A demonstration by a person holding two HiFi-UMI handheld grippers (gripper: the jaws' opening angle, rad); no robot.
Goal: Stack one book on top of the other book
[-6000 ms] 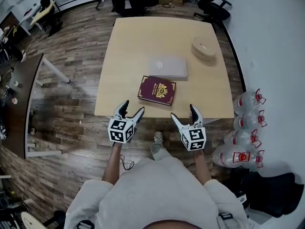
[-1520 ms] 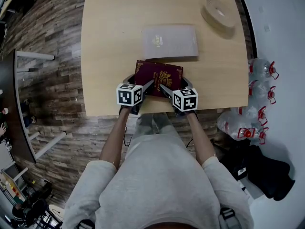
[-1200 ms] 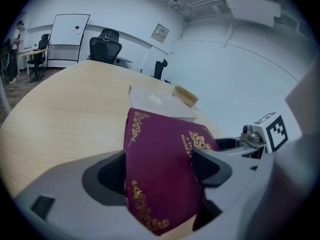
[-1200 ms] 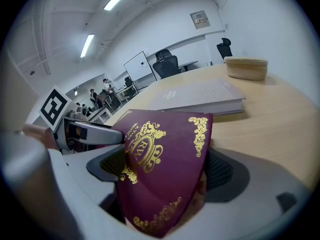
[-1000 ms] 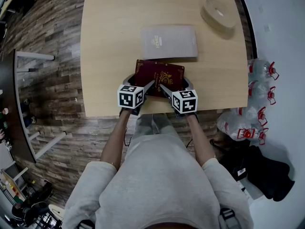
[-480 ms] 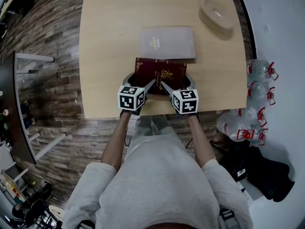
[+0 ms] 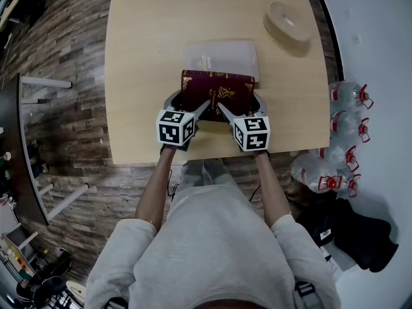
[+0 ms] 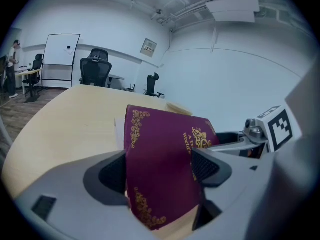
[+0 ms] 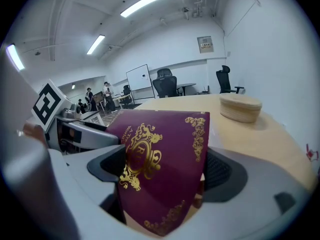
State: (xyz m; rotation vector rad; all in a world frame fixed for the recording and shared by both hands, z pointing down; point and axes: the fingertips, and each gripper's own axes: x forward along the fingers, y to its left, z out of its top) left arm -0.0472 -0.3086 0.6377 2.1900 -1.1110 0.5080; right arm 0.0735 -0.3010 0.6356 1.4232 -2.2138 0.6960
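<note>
I am gripping the maroon hardcover book with gold ornaments [image 7: 217, 94] on both sides. The left gripper [image 7: 188, 106] is pinching its left part between both jaws, and the right gripper [image 7: 241, 106] is clamping its right part the same way. The book is tilting between them over the light wooden table [image 7: 141, 56], its far edge overlapping the near edge of the pale grey book [image 7: 219, 53]. I cannot tell whether they are touching. A round beige lidded box [image 7: 288, 22] is sitting well apart.
</note>
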